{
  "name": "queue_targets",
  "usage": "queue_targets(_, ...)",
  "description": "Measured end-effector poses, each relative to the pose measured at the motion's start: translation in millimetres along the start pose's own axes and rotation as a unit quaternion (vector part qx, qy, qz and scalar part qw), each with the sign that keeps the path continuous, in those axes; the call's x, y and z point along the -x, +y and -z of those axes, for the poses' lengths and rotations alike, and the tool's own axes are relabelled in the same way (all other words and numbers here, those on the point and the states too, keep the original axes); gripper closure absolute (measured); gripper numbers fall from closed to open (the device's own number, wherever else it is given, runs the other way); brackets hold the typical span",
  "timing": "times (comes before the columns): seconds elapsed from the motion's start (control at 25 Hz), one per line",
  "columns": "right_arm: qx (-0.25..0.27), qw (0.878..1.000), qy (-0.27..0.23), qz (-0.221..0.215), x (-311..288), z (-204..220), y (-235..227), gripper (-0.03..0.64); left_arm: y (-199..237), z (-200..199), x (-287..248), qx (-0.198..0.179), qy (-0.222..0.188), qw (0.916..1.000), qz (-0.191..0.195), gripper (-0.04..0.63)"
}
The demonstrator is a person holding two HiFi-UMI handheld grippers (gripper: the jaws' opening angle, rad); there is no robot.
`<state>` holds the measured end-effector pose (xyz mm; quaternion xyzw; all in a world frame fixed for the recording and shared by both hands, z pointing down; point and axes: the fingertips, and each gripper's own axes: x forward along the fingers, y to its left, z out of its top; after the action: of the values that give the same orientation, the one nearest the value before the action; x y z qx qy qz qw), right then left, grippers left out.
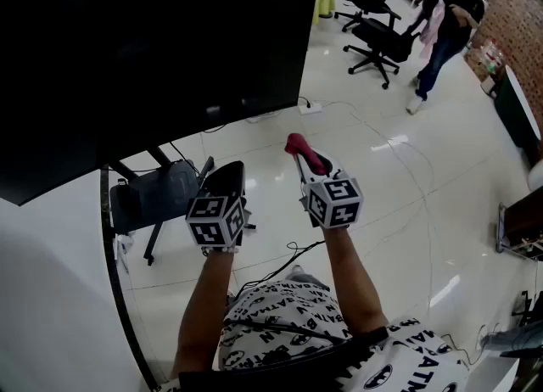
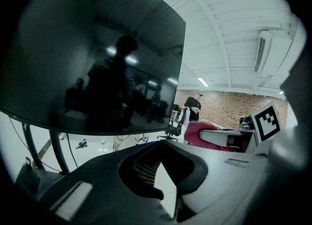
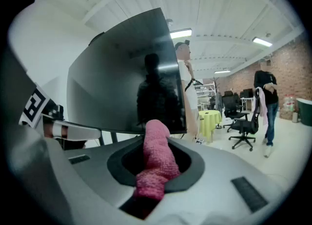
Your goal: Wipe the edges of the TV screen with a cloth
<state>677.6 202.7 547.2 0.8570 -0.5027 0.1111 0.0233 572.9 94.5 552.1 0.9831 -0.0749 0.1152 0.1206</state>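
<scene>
While the right tool [image 1: 310,161] clamps a pink cloth [image 3: 155,165], the left tool [image 1: 226,175] is closed, empty.

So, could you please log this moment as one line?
right gripper: shut on pink cloth | left gripper: shut, empty | TV screen: untouched

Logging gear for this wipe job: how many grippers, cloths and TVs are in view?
Grippers: 2, the left gripper and the right gripper
Cloth: 1, pink
TV: 1
Total: 4
</scene>
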Motion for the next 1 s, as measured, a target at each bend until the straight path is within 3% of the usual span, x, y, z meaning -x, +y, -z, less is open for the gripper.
queue_targets(0.44,0.040,0.996,0.026,0.077,-72,-12,-87,0.540,-24,-19,-43,0.002,-0.005,0.9999,-0.009,0.595)
queue_targets(0.88,0.020,0.995,0.056,0.084,-124,-2,-97,0.540,-15,-26,-53,0.000,-0.006,0.9996,-0.029,0.595)
queue_targets(1.0,0.001,0.993,0.053,0.103,-130,-3,-112,0.540,-11,-24,-53,0.004,-0.005,0.9995,-0.031,0.595)
